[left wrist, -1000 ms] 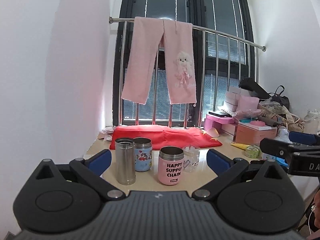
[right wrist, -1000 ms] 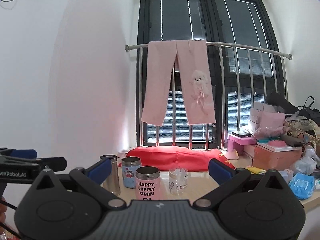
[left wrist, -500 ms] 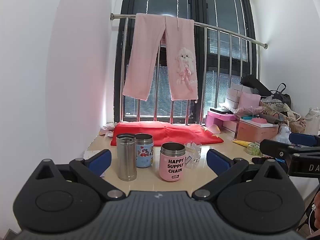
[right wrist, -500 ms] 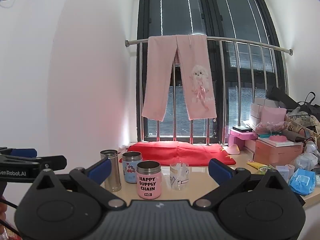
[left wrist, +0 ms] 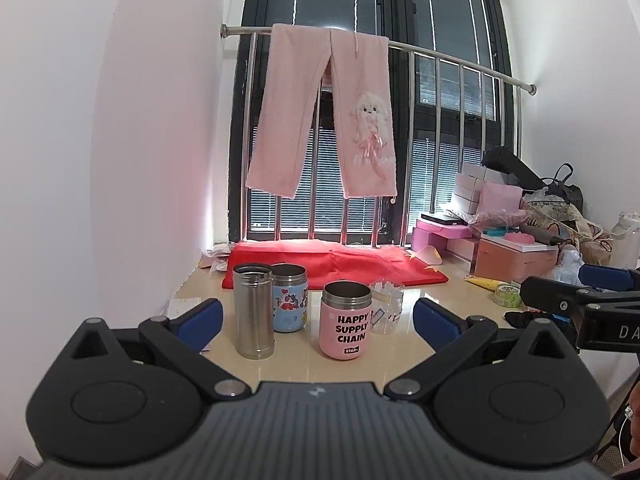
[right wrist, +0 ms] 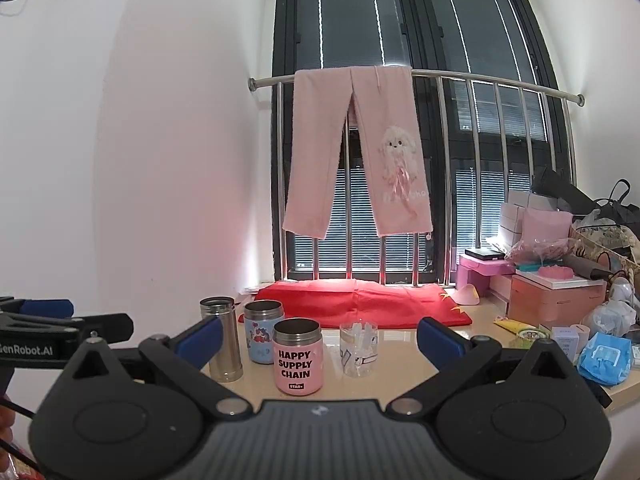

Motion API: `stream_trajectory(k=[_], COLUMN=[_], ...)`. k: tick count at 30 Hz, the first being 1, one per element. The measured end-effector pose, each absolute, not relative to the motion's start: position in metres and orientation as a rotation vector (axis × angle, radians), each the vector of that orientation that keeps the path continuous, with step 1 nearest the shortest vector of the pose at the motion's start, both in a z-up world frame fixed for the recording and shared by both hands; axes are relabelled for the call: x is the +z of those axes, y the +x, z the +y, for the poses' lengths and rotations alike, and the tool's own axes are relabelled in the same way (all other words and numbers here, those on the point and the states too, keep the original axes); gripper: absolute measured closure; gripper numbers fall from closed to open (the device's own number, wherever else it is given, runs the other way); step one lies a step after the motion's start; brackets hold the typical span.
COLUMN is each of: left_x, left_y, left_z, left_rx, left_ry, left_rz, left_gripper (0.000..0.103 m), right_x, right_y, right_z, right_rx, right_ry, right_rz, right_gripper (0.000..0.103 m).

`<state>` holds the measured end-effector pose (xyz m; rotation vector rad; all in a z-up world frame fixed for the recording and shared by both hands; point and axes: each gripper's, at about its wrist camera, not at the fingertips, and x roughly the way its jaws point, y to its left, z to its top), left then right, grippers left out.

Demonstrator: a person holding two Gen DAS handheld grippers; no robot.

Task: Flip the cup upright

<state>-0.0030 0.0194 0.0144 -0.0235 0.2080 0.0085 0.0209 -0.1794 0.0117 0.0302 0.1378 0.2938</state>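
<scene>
Several cups stand upright on the beige table (left wrist: 304, 368): a tall steel flask (left wrist: 253, 311) (right wrist: 223, 339), a blue cartoon cup (left wrist: 289, 298) (right wrist: 263, 331), a pink "HAPPY SUPPLY CHAIN" cup (left wrist: 345, 325) (right wrist: 298, 355) and a clear glass cup (left wrist: 386, 306) (right wrist: 359, 349). My left gripper (left wrist: 316, 318) is open and empty, back from the cups. My right gripper (right wrist: 318, 338) is open and empty, also back from them. Each gripper shows at the edge of the other's view.
A red cloth (left wrist: 336, 262) lies behind the cups below the window railing, where pink trousers (left wrist: 324, 112) hang. Boxes, bags and clutter (left wrist: 520, 240) fill the table's right side. A white wall (left wrist: 100, 160) is on the left.
Both grippers have tilted or lowered slightly, so the table and cups sit a little higher in view. The cups have not moved. Both grippers stay open.
</scene>
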Motion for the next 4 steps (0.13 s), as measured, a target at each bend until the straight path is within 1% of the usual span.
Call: stream_trajectory(k=[4], left_x=[0.0122], left_y=[-0.0033], left_z=[0.0195], left_rx=[0.005], left_ry=[-0.033], left_rz=[0.208], left_gripper=[0.000], right_x=[0.0116], right_y=[0.0207], right_z=[-0.1796], right_rx=[0.295], right_ry=[0.031], right_rz=[0.138], right_gripper=[0.000])
